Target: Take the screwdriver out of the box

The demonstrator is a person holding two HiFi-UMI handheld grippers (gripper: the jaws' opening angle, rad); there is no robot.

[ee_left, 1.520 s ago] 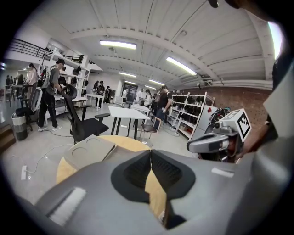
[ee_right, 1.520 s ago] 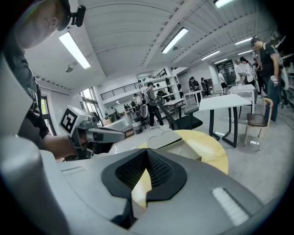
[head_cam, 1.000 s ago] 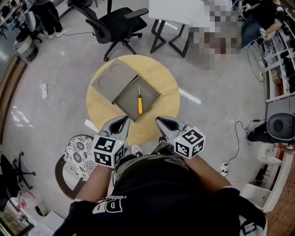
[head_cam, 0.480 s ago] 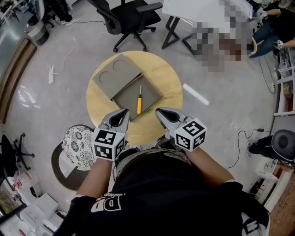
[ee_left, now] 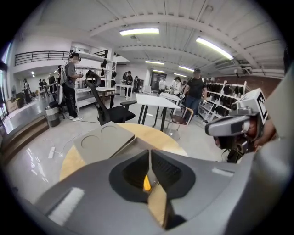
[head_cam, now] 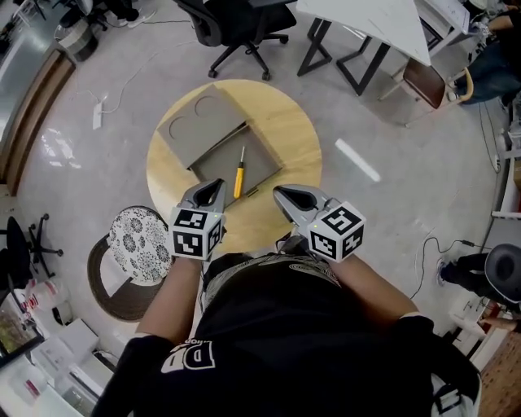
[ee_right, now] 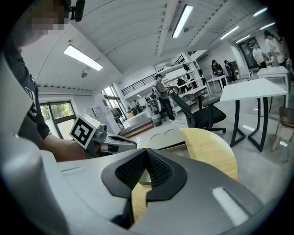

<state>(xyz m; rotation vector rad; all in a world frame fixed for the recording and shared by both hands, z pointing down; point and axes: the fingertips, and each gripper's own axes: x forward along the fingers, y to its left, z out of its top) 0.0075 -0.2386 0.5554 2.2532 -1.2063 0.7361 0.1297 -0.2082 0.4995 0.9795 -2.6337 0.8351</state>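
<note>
An open grey box (head_cam: 254, 160) lies on the round wooden table (head_cam: 289, 134), its lid (head_cam: 199, 125) folded back to the far left. Inside the tray lies the screwdriver (head_cam: 237, 182), with its yellow handle nearest me and its shaft pointing away. My left gripper (head_cam: 216, 186) is shut and empty over the box's near corner, just left of the handle. My right gripper (head_cam: 278, 192) is also shut and empty, over the table's near edge to the right of the box. In the left gripper view the yellow handle (ee_left: 146, 182) shows just behind the closed jaws.
A black office chair (head_cam: 244, 20) and a white table on black legs (head_cam: 370, 20) stand beyond the round table. A patterned stool (head_cam: 138, 244) sits at my left. A power strip with its cable (head_cam: 98, 116) lies on the floor to the far left.
Both grippers have edged forward to the table's near side, the left one up to the box. Both stayed shut, and the screwdriver has not moved.
</note>
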